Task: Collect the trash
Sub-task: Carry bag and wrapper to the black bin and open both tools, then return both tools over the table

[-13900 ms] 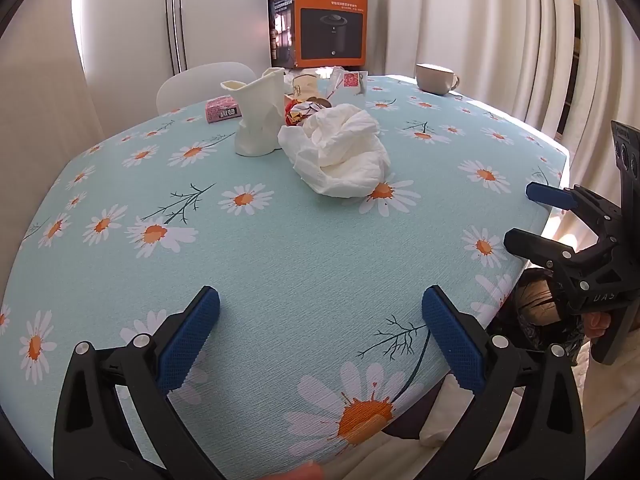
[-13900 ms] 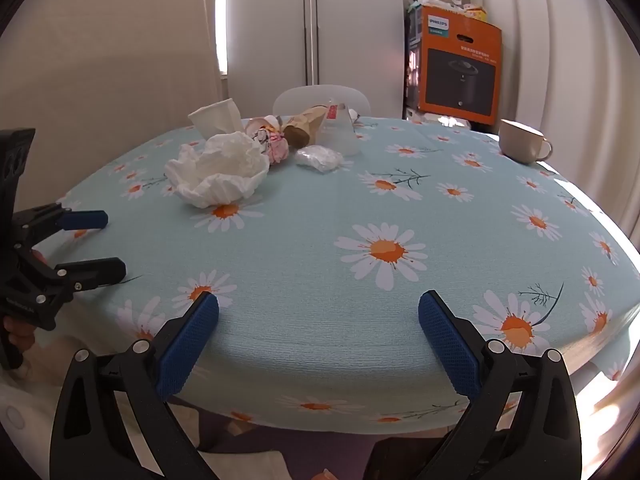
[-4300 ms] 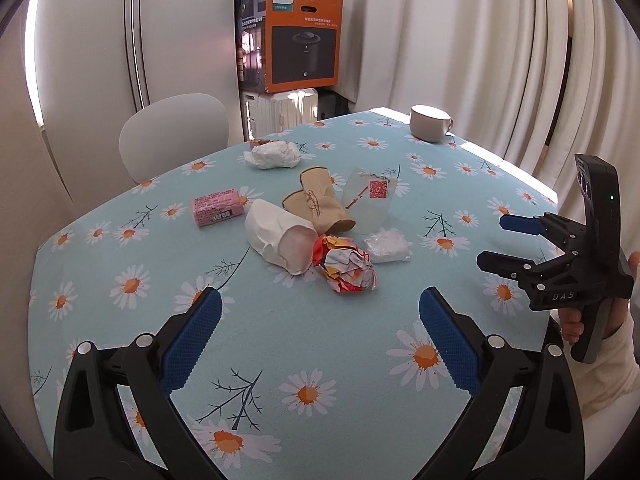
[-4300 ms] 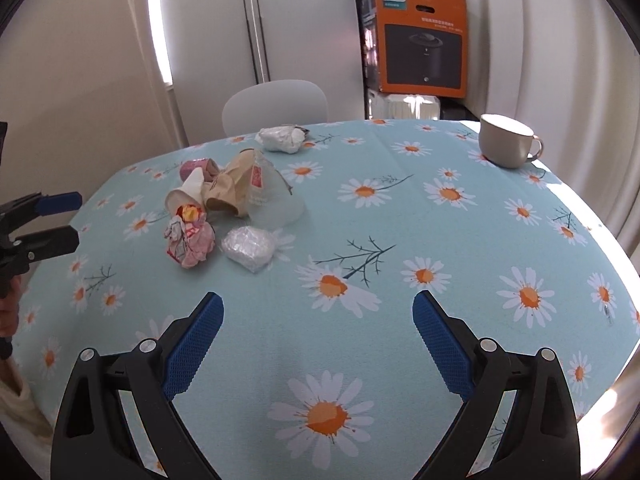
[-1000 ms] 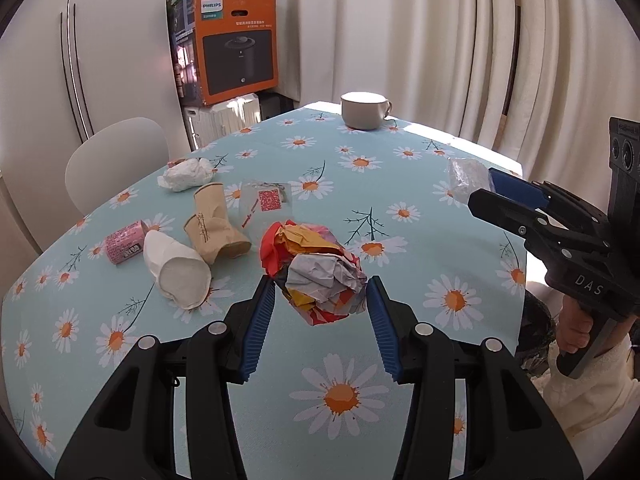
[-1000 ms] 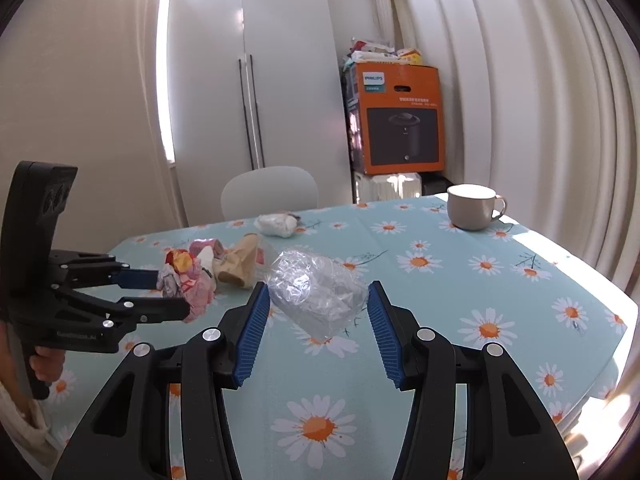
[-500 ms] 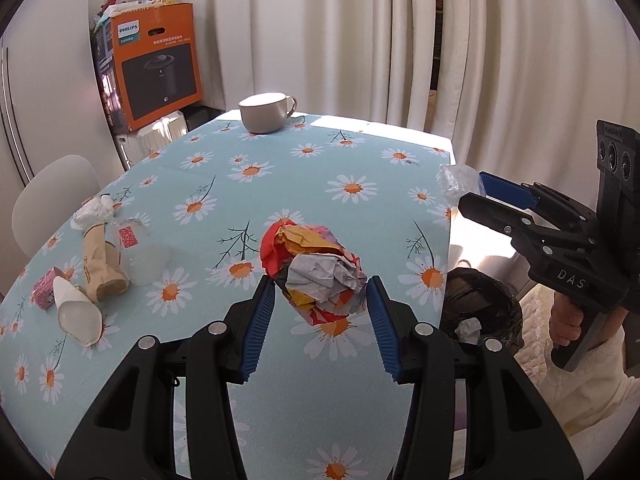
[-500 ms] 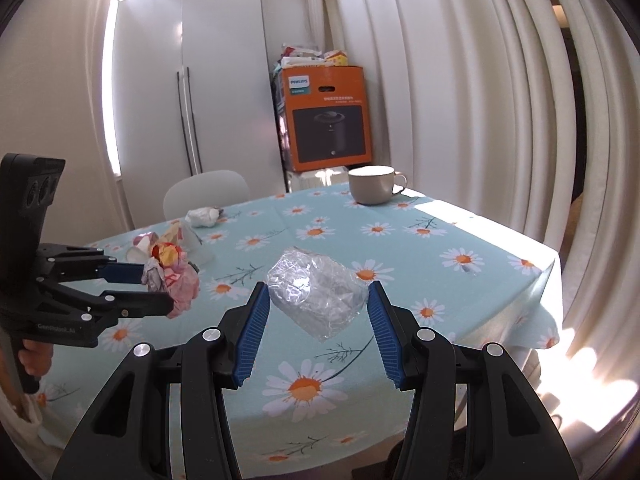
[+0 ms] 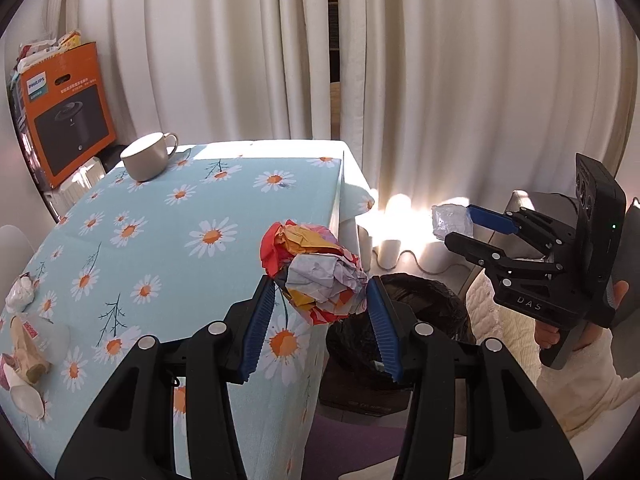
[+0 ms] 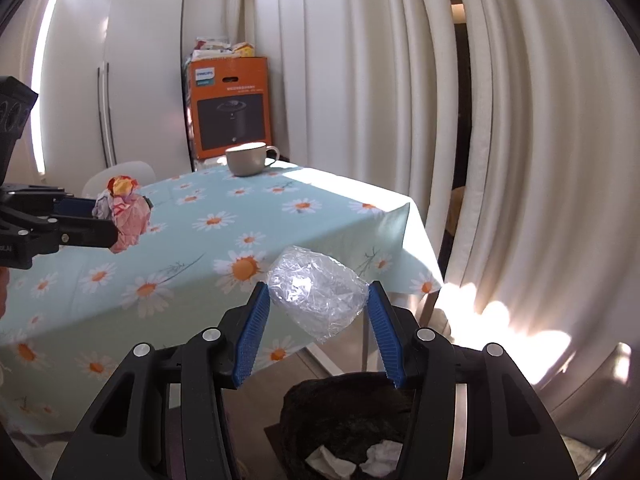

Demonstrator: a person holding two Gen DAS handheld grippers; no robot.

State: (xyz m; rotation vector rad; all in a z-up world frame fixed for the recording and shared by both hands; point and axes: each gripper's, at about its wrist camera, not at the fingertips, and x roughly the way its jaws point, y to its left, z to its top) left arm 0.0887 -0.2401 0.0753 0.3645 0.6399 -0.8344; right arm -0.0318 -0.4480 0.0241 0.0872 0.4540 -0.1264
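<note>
My left gripper (image 9: 320, 314) is shut on a crumpled red, yellow and white paper ball (image 9: 316, 272), held over the table's corner, just left of the black-lined trash bin (image 9: 424, 312). My right gripper (image 10: 318, 320) is shut on a crumpled clear plastic wrap (image 10: 316, 292), held above the same bin (image 10: 344, 420), which holds white tissue (image 10: 380, 454). The right gripper also shows in the left wrist view (image 9: 476, 228), and the paper ball in the right wrist view (image 10: 124, 208). More trash lies on the table's far left (image 9: 24, 344).
The daisy tablecloth table (image 9: 168, 220) carries a beige mug (image 9: 146, 158). An orange Philips box (image 9: 66, 108) stands behind it. White curtains (image 9: 440, 80) hang behind the bin. A white chair (image 10: 120, 176) stands beyond the table.
Both grippers have swung right, away from the table's middle toward its corner and the bin, each still holding its trash. The bin now lies below the right gripper.
</note>
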